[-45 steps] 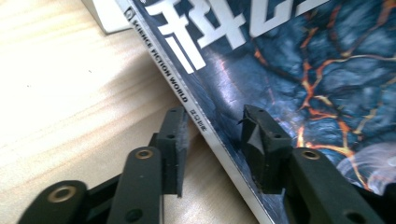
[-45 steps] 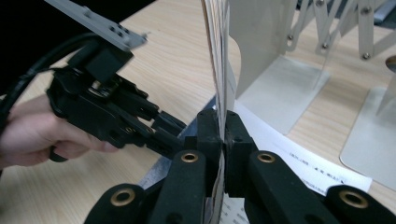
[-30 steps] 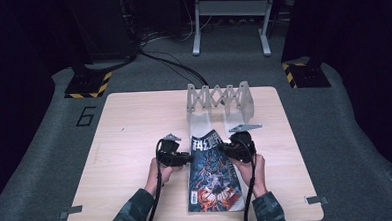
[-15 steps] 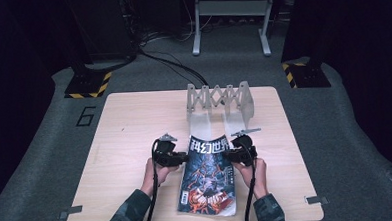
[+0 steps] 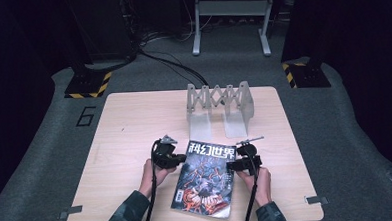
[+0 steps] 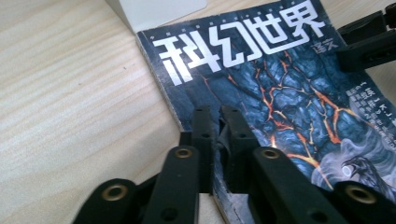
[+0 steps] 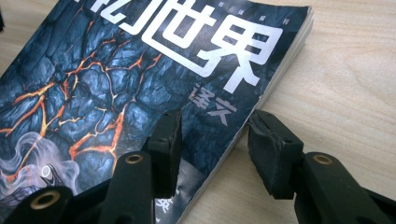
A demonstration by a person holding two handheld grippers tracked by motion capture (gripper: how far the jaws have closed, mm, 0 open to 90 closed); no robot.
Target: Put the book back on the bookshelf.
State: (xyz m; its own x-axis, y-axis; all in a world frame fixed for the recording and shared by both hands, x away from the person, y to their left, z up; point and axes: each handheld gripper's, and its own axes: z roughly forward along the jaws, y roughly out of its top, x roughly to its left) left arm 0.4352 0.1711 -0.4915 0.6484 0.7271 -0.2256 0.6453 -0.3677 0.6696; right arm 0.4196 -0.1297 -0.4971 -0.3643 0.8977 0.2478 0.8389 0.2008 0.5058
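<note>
A magazine with a dark blue cover, orange cracks and white characters lies on the wooden table near its front edge. My left gripper is shut on the magazine's spine edge; in the left gripper view its jaws pinch that edge of the magazine. My right gripper sits at the opposite edge. Its jaws have just been opening and straddle the page edge of the magazine: one pad over the cover, the other beside the pages, neither pressing.
A grey metal folding rack stands at the back of the table, its two flat plates reaching toward the magazine's top edge. One plate's corner lies just beyond the magazine. Bare wood spreads left and right of both hands.
The magazine has come down and lies flatter on the table. The right gripper has sunk with it and its jaws have spread apart. The left gripper stays at the spine.
</note>
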